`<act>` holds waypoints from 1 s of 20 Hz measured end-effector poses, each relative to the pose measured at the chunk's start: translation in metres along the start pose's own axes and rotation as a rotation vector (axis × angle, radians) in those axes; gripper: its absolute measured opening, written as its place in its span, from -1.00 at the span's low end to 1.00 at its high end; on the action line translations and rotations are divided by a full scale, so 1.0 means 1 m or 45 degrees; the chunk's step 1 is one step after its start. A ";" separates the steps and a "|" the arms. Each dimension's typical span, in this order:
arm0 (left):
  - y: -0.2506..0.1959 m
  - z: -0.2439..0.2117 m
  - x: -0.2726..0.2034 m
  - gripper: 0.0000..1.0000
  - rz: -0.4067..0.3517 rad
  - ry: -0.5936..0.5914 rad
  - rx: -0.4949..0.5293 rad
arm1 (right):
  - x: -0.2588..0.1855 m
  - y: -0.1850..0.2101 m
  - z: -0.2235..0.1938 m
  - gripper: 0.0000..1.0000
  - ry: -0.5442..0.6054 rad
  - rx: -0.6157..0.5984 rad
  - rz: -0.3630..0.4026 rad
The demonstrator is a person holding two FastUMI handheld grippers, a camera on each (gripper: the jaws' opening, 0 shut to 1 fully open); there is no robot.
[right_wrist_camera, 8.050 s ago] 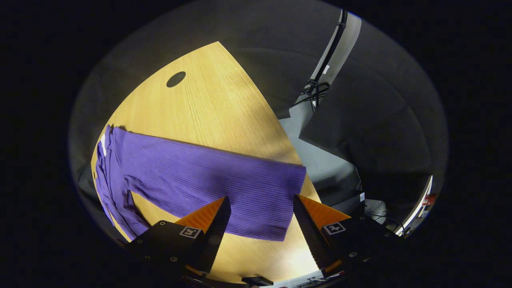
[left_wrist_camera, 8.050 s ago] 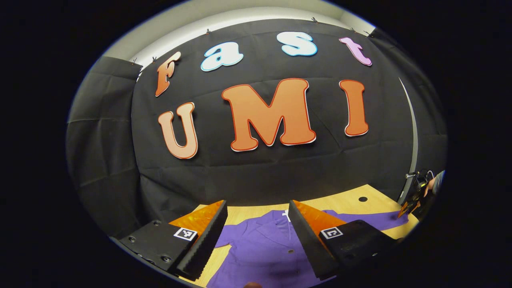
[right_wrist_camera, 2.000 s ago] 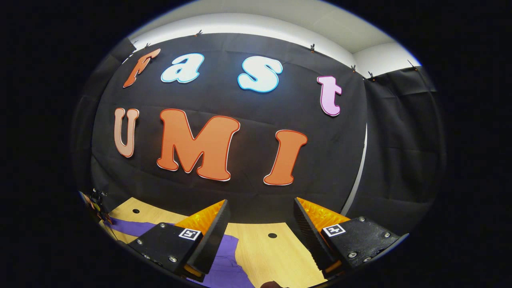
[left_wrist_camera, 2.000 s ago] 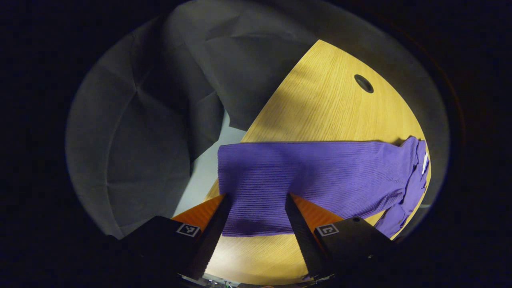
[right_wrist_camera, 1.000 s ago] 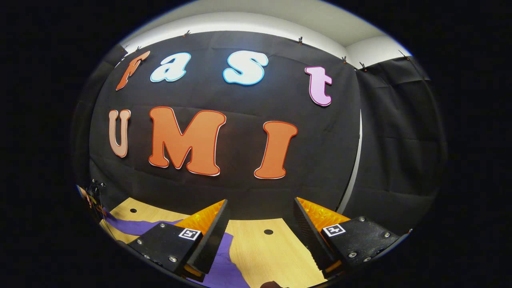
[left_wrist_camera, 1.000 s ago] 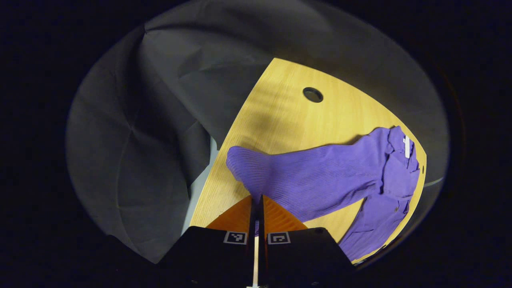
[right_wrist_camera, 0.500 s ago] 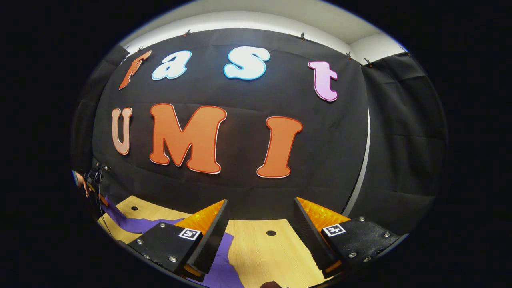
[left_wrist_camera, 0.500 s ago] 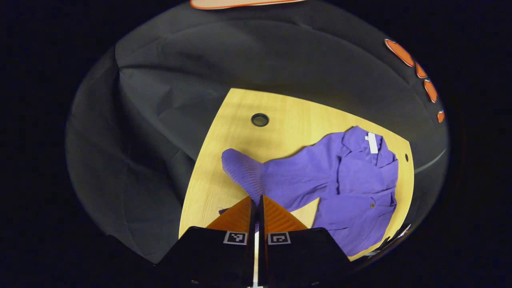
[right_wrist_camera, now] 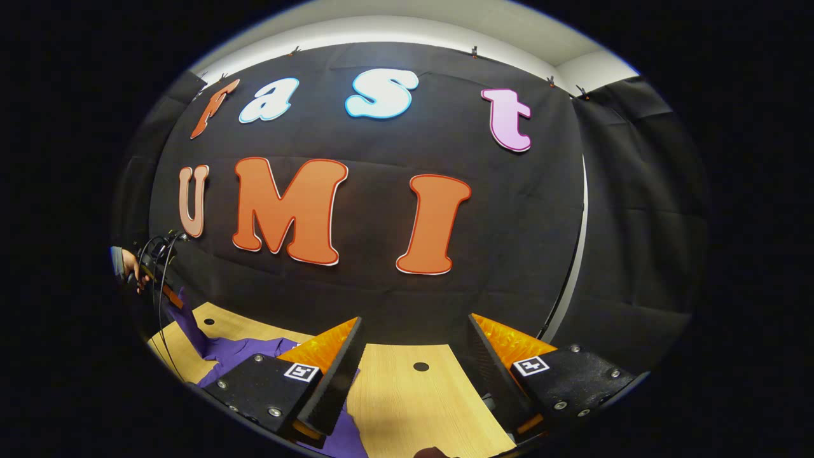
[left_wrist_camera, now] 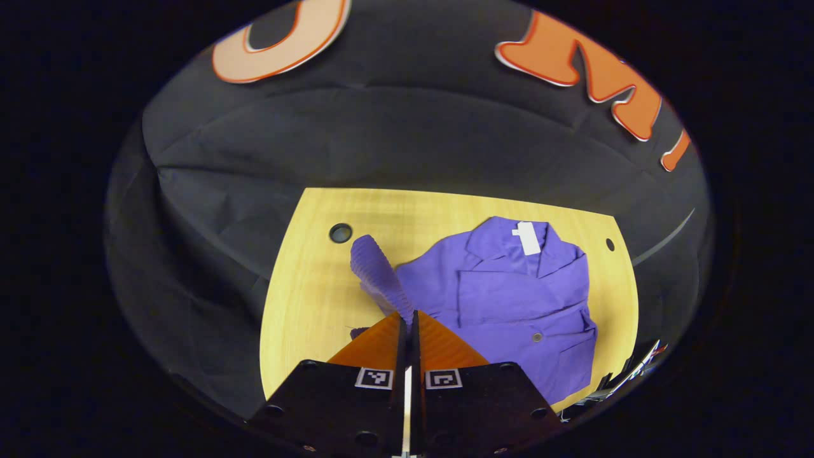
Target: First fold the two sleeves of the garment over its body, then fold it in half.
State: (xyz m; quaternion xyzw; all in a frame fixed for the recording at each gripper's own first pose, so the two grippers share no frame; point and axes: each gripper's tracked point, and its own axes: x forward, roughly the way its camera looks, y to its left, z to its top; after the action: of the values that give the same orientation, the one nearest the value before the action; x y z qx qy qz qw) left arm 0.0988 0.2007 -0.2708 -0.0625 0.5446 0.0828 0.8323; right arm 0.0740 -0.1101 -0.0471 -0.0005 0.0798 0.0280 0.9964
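A purple buttoned garment (left_wrist_camera: 509,305) lies flat on the wooden table (left_wrist_camera: 305,299), collar with a white tag (left_wrist_camera: 526,237) at the far side. A flat band of cloth lies across its front. My left gripper (left_wrist_camera: 407,318) is shut on the end of one ribbed sleeve (left_wrist_camera: 375,270), which rises off the table beside the body. In the right gripper view that sleeve (right_wrist_camera: 187,318) hangs from the left gripper (right_wrist_camera: 166,286), held by a hand at the far left. My right gripper (right_wrist_camera: 413,346) stands open above the table (right_wrist_camera: 407,394) with nothing between its fingers, next to the garment (right_wrist_camera: 248,350).
The table has small round holes (left_wrist_camera: 341,233), (left_wrist_camera: 610,244), (right_wrist_camera: 420,366) near its back edge. Black cloth walls close in behind and at both sides. Bare wood lies left of the garment and in front of the right gripper.
My left gripper closed on the sleeve end, lifted it and carried it in towards the garment's body, so the sleeve now stands bunched beside it. The right gripper has barely moved.
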 end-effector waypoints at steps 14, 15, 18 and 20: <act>-0.272 0.047 0.010 -0.91 -0.250 -0.059 0.329 | 0.002 -0.068 -0.053 0.89 0.062 0.140 -0.017; -0.288 0.048 0.014 -0.87 -0.260 -0.058 0.357 | 0.001 -0.073 -0.056 0.89 0.065 0.155 -0.025; -0.325 0.049 0.026 -0.87 -0.280 -0.079 0.418 | -0.002 -0.086 -0.068 0.89 0.084 0.179 -0.033; -0.347 0.045 0.028 -0.77 -0.326 -0.099 0.426 | -0.003 -0.091 -0.075 0.89 0.105 0.181 -0.036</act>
State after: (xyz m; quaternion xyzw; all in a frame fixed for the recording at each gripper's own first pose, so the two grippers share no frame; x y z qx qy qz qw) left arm 0.2213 -0.1278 -0.2740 0.0111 0.5060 -0.1129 0.8550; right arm 0.0645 -0.2018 -0.1207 0.0679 0.1227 0.0083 0.9901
